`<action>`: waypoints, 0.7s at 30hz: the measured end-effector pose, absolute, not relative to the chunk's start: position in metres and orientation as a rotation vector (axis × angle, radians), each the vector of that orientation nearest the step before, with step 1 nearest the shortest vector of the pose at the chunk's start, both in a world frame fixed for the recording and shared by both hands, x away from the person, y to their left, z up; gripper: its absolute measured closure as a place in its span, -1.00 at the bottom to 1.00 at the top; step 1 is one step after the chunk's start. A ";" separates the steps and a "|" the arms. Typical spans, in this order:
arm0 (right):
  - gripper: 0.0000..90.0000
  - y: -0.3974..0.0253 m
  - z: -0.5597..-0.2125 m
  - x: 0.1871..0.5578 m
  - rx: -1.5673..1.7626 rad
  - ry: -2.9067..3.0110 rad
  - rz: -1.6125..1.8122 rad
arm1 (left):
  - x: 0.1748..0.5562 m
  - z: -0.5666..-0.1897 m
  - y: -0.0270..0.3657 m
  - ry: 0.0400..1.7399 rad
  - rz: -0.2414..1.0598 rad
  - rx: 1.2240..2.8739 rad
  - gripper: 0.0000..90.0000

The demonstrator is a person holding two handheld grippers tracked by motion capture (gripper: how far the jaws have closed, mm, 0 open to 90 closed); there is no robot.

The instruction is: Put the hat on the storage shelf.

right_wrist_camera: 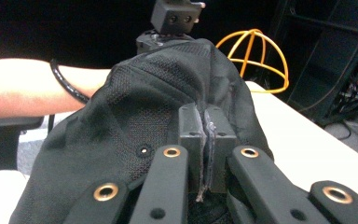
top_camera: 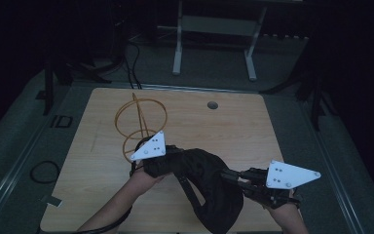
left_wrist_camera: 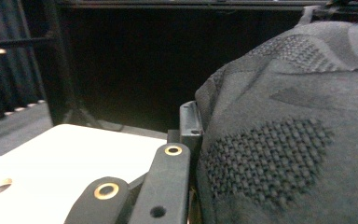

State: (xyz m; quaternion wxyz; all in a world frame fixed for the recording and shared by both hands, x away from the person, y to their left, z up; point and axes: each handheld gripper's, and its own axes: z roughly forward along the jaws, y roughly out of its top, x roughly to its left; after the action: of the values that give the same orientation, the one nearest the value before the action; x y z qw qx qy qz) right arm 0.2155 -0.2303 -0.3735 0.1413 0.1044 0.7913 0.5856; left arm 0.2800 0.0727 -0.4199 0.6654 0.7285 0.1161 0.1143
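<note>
Holding a black cap [top_camera: 209,185] aloft between both grippers, above the table's [top_camera: 233,126] near edge.
Soft, light mesh fabric, likely to sag; seams offer best purchase. Right gripper [right_wrist_camera: 207,154] jaws closed on a pinched fold; left gripper [left_wrist_camera: 189,135] pressed against the cap's far side, its grip unconfirmed. Yellow wire stand [top_camera: 139,124] well behind.

A light wooden rectangular table [top_camera: 233,131] has a small round grommet hole [top_camera: 213,105] near its far edge. An orange wire-frame stand [top_camera: 139,122] rests on its left half.
</note>
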 end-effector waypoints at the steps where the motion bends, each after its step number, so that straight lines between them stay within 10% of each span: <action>1: 0.95 -0.230 -0.373 0.215 0.302 2.285 1.690 | 0.280 -0.420 0.073 0.262 0.258 1.645 0.94; 12: 0.95 -0.246 -0.363 0.218 0.398 2.203 1.754 | 0.273 -0.408 0.076 0.311 0.389 1.648 0.40; 21: 0.95 -0.268 -0.352 0.223 0.545 2.053 1.744 | 0.267 -0.405 0.089 0.379 0.451 1.678 0.35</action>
State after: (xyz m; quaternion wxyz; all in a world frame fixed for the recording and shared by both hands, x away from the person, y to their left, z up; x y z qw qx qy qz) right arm 0.2231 -0.2683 -0.3525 0.1954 0.1945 0.7327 0.6222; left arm 0.2666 0.0886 -0.4050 0.6303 0.7326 0.1653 0.1967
